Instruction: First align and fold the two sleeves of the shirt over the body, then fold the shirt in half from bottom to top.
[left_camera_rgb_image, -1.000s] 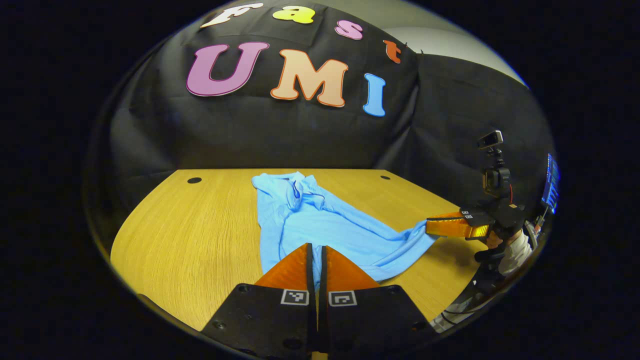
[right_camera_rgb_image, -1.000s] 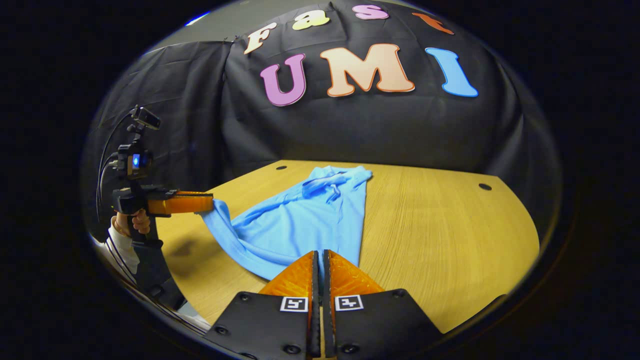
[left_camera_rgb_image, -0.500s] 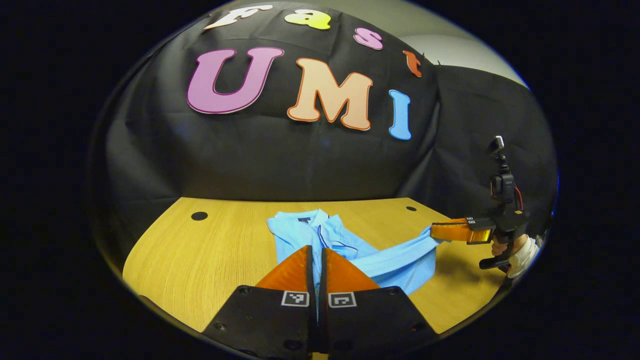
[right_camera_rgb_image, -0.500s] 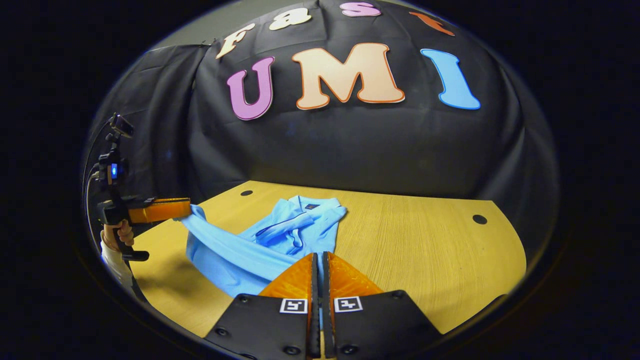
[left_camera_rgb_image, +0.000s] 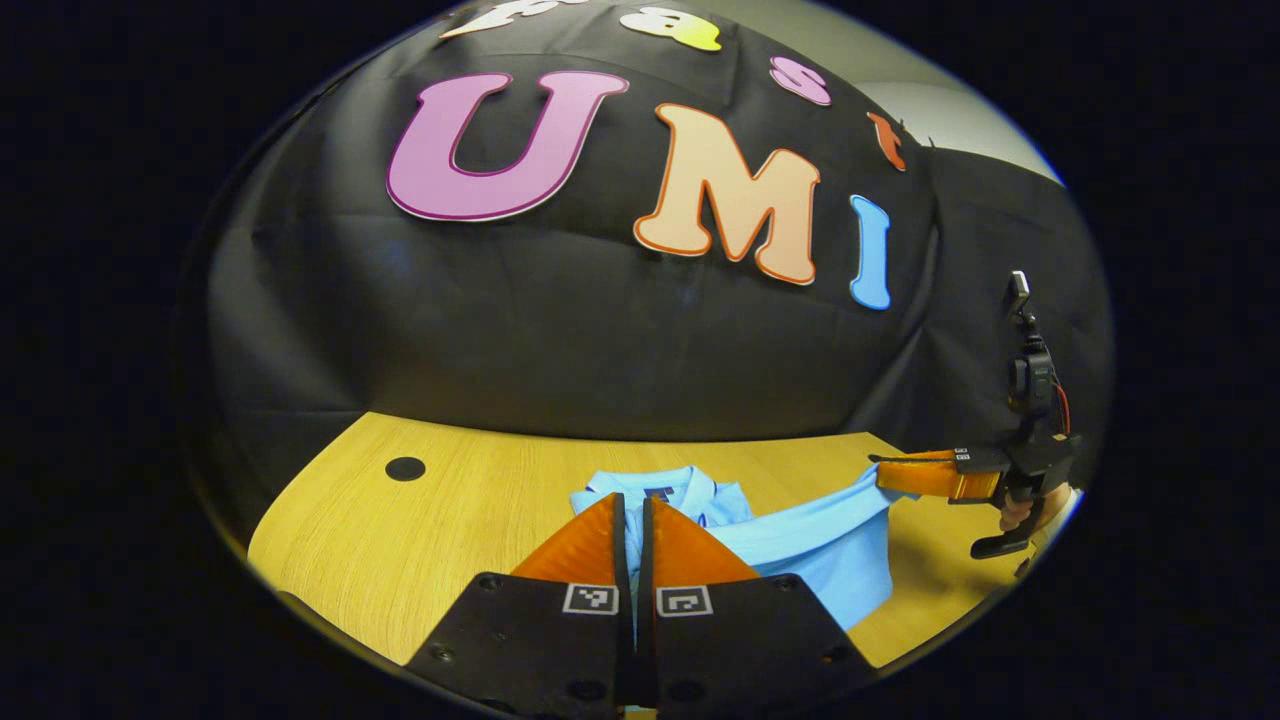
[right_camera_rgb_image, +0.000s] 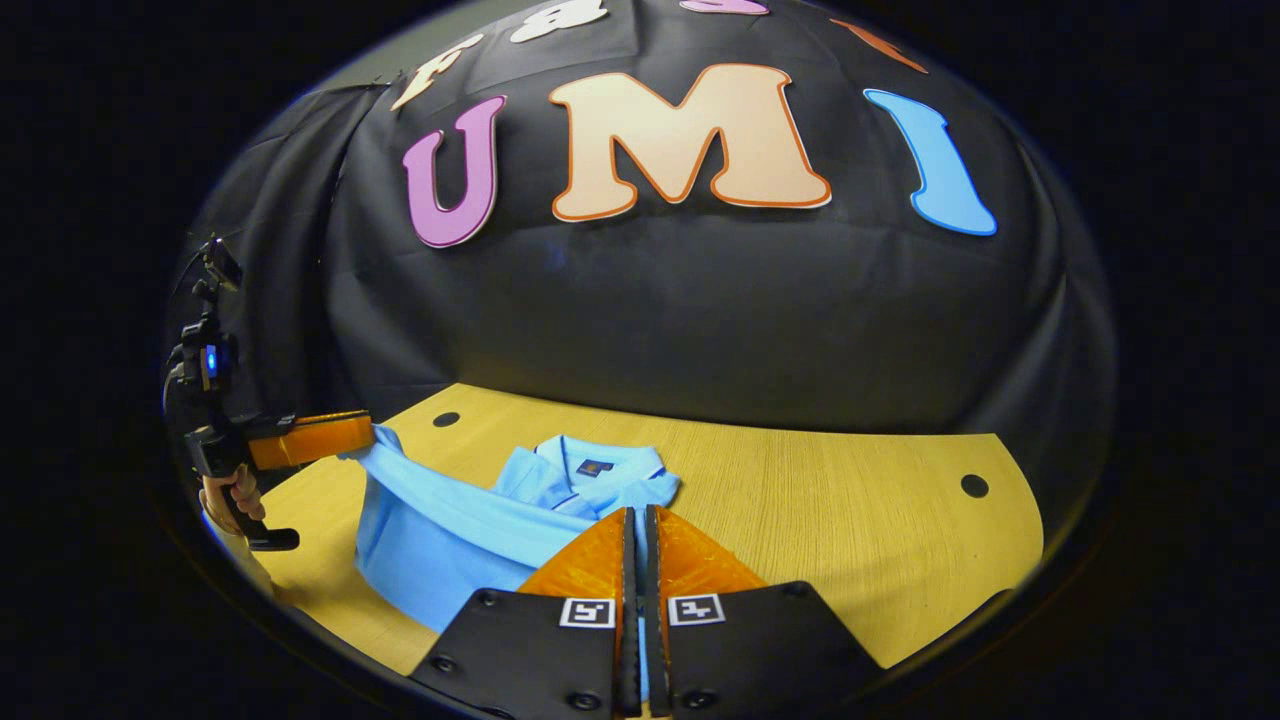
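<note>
**Bottom hem is coming up toward the collar — the half fold is underway**

Quick note on where this stands. Over the last second the light blue polo shirt (right_camera_rgb_image: 450, 530) went from lying stretched out long on the wooden table (right_camera_rgb_image: 850, 500) to being doubled up: both tongs carried the bottom edge up and forward, so the collar (right_camera_rgb_image: 590, 465) now sits just past the lifted hem instead of far off. Sleeves already look tucked over the body, so I'd call this the final bottom-to-top fold, maybe two thirds done. The hem hasn't been laid down at the collar yet.

The left gripper (left_camera_rgb_image: 632, 505) is clenched on one bottom corner of the shirt, cloth pinched between its closed fingers. The right gripper (right_camera_rgb_image: 636, 515) is the same, clamped on the other corner. The hem hangs taut between them, above the table.

What each view adds:
- The right gripper view shows the collar and a small dark label inside it clearly, plus the left gripper farther off beside the collar with a hand (right_camera_rgb_image: 228, 492) on its handle.
- In the left gripper view its own fingers half hide the collar, but you get the right gripper at a distance, fabric pulled into a point at its tip.
</note>
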